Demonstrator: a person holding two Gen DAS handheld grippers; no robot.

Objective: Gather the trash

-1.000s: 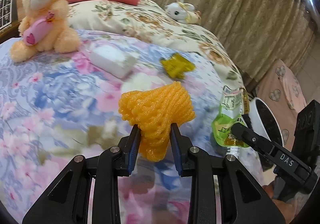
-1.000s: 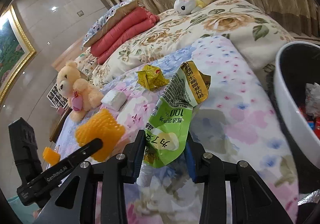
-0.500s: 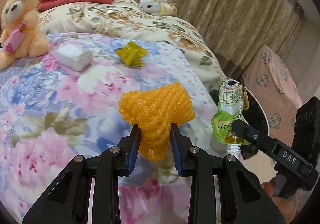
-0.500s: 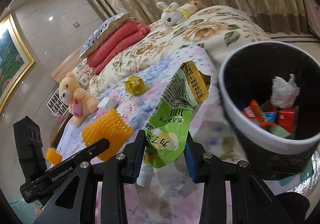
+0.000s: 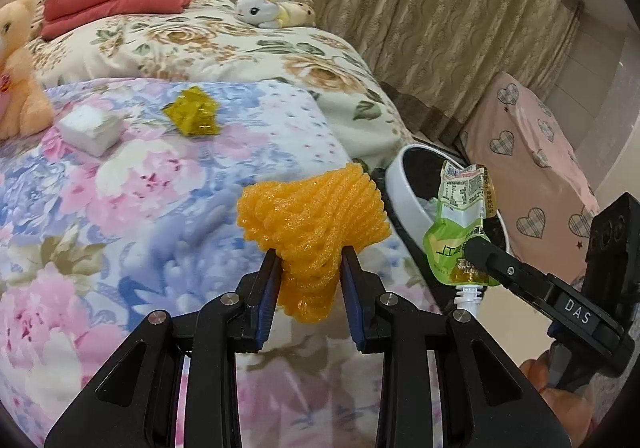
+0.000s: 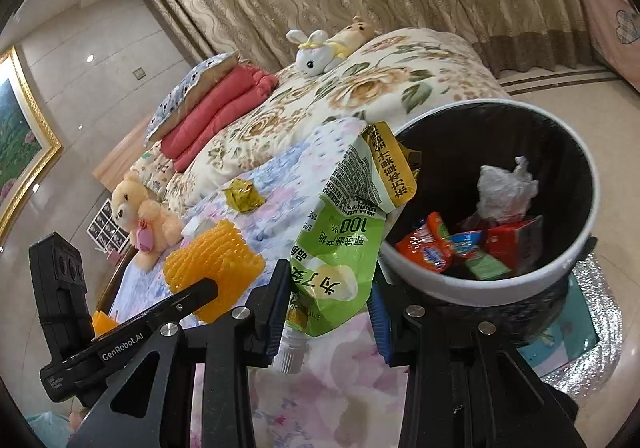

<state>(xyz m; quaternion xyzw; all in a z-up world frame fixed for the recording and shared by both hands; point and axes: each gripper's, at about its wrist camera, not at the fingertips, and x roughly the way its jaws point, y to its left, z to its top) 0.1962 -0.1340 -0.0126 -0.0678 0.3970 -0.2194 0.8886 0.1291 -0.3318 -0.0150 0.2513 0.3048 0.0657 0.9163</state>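
Beside the bin [image 6: 480,288], right claw [image 6: 330,312] grips pouch [image 6: 340,248].

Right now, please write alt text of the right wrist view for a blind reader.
The right tongs grip a green juice pouch beside a white trash bin holding wrappers. Behind lies a floral bed with plush toys.

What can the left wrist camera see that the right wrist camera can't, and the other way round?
Only the left: a pink heart-patterned cover. Only the right: trash inside the white-rimmed bin, including a crumpled white tissue, and a gold-framed painting. Both: the orange foam net in the left hand-held gripper, and the green drink pouch in the right hand-held gripper.
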